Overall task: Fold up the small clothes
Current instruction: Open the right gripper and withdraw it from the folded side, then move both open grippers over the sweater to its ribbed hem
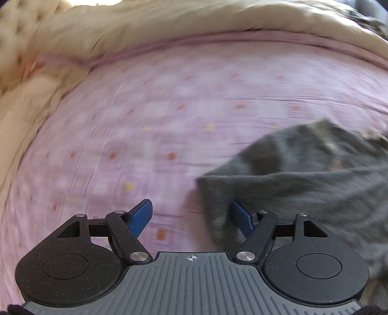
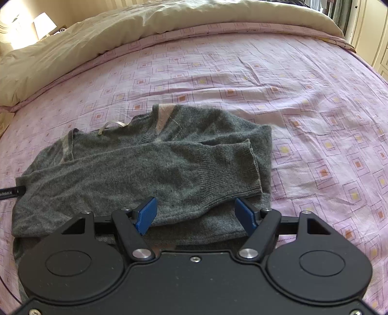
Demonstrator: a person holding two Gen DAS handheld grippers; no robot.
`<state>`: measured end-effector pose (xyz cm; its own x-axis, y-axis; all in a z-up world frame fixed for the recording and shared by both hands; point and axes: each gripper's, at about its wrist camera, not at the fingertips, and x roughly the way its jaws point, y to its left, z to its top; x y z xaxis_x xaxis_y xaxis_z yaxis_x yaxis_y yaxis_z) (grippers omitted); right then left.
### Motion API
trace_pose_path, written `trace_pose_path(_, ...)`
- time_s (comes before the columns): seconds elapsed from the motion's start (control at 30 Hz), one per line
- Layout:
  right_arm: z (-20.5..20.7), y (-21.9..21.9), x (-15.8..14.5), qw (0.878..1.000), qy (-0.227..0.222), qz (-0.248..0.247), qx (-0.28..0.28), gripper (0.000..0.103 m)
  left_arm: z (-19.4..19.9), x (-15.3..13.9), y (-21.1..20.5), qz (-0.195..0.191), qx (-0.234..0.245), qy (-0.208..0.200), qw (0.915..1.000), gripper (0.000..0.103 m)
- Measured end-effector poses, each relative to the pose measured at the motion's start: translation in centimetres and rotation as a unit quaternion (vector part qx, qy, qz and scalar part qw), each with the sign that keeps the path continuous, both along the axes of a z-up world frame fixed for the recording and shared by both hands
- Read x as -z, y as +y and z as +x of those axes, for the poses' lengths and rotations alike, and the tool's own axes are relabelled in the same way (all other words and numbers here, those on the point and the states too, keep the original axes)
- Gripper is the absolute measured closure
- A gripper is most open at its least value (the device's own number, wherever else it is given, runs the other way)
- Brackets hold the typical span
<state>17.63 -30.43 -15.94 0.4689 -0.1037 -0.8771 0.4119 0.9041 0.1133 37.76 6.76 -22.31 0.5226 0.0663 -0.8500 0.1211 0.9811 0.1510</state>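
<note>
Nearest the right wrist lens, the right gripper (image 2: 195, 215) stands with its blue pads spread wide and nothing between them. It hangs just above the near edge of the grey sweater (image 2: 116, 174), which lies flat on the pink patterned bedsheet (image 2: 315, 109). One sleeve (image 2: 218, 167) is folded across the body, its ribbed cuff ending just ahead of the right-hand pad (image 2: 245, 215). A pink and cream diamond panel (image 2: 165, 116) shows near the collar, and a pale ribbon loop (image 2: 111, 126) lies at the neckline. A black rod-like object (image 2: 11, 191) enters from the left frame edge and touches the sweater's left side; its identity cannot be told.

Left wrist view is heavily motion-blurred. The left gripper (image 1: 191, 216) also has its pads spread apart. A corner of the grey sweater (image 1: 303, 189) lies at the right of that view, and its edge droops in front of the right-hand pad (image 1: 240, 218); whether cloth and pad touch cannot be told. Otherwise only bedsheet shows between the pads.

Surroundings: a beige duvet (image 2: 97, 36) is bunched along the far side of the bed, beyond the sheet's piped edge. A lit lamp (image 2: 43, 23) stands in the far left corner. Cream cupboard doors (image 2: 373, 36) show at far right
</note>
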Motion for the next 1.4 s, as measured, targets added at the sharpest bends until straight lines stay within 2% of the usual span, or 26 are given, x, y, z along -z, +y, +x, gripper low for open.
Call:
trace_pose_path(0.03,0.0,0.0,0.1,1.000,0.002,0.000,0.001,0.029,0.5,0.1,0.8,-0.016,-0.015,0.000,0.9998,0.029)
trace_pose_path(0.1,-0.2,-0.1,0.2,1.000,0.003,0.002,0.003,0.029,1.3,0.0,1.5,-0.023,-0.028,0.004,0.9993,0.028)
trace_pose_path(0.23,-0.5,-0.2,0.3,1.000,0.008,0.003,0.004,0.029,1.9,0.1,1.3,-0.008,-0.016,0.003,0.9998,0.027)
trace_pose_path(0.33,-1.0,-0.2,0.0,1.000,0.005,0.005,0.011,0.022,1.7,-0.2,1.1,-0.002,-0.009,0.002,1.0000,0.027)
trace_pose_path(0.5,-2.2,0.2,-0.6,1.000,0.005,0.001,0.010,0.021,-0.2,-2.6,0.8,-0.016,-0.002,-0.012,0.9998,0.028)
trace_pose_path(0.77,-5.3,0.8,-0.9,1.000,0.018,0.015,0.008,0.014,-6.4,-4.7,1.4,-0.058,0.006,-0.008,0.9983,0.027)
trace_pose_path(1.07,-10.0,1.8,-0.5,0.998,0.050,0.026,0.008,0.012,-14.7,-4.3,2.6,-0.090,0.029,0.043,0.9946,0.027)
trace_pose_path(1.4,-16.5,4.0,0.2,0.996,0.083,0.036,0.019,0.012,-21.2,-3.5,3.6,-0.092,0.089,0.092,0.9875,0.027)
